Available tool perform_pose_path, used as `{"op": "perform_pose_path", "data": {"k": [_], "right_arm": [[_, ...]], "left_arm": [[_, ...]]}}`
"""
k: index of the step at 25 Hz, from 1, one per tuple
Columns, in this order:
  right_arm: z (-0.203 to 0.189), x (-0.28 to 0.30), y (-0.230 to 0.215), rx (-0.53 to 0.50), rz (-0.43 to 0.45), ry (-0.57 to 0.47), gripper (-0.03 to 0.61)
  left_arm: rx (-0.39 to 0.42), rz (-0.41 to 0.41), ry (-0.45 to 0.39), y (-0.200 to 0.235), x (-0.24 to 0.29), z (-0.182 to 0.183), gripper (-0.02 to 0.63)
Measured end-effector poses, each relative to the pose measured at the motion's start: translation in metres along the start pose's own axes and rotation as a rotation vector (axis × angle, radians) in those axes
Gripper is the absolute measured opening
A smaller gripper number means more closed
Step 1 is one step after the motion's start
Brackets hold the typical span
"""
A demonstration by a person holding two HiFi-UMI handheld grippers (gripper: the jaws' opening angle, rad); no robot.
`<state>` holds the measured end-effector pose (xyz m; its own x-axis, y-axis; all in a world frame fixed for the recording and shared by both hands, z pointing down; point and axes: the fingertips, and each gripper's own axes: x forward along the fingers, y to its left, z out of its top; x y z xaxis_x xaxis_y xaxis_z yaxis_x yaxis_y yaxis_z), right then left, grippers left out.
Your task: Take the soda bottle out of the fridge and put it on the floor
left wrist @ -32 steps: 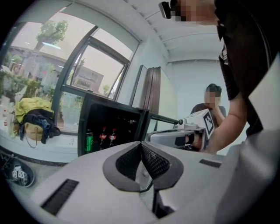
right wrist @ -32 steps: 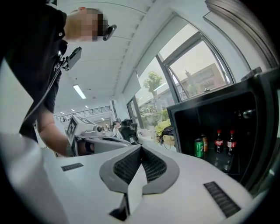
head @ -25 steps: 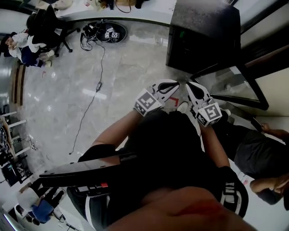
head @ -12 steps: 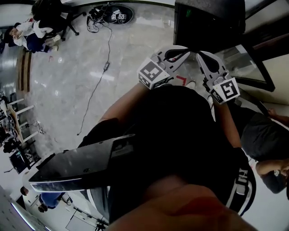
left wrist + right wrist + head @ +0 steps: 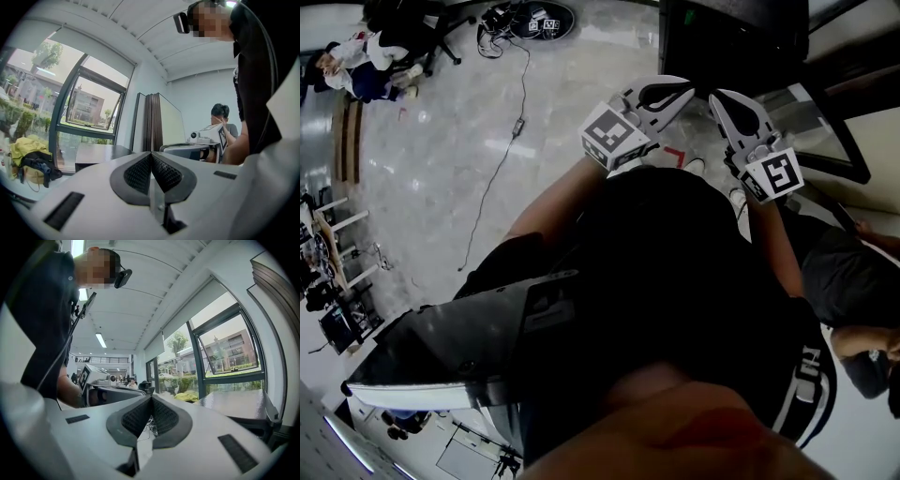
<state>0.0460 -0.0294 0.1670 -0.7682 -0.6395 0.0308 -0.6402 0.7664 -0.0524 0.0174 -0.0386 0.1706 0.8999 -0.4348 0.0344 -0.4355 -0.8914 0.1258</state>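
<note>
No soda bottle shows in any view. A black fridge-like cabinet (image 5: pixel 736 37) stands on the floor at the top of the head view, with a glass-panelled door (image 5: pixel 811 122) beside it at the right. Both grippers are held side by side in front of the person's body, pointing towards the cabinet and short of it. My left gripper (image 5: pixel 682 91) is shut with nothing in it; its ribbed pads (image 5: pixel 140 173) meet. My right gripper (image 5: pixel 718 97) is likewise shut and empty, its pads (image 5: pixel 140 417) touching. Each gripper view looks upward at ceiling and windows.
A black cable (image 5: pixel 502 159) trails over the pale marble floor (image 5: pixel 441 187) to a round black device (image 5: pixel 530 17). People sit on chairs at the top left (image 5: pixel 366 66). Another person crouches at the right (image 5: pixel 853 281). A red mark (image 5: pixel 675 155) lies on the floor near the grippers.
Both grippers have risen in the head view and come closer to the black cabinet. Their jaws have stayed shut and empty.
</note>
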Motion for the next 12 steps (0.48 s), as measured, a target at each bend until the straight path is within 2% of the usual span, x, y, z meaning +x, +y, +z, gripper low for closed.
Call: {"op": "perform_pose_path", "data": {"k": [12], "right_arm": [[-0.0018, 0.0025, -0.0034, 0.000, 0.000, 0.005, 0.012]], "left_arm": [[0.038, -0.021, 0.016, 0.0042, 0.0020, -0.0019, 0.006]]}}
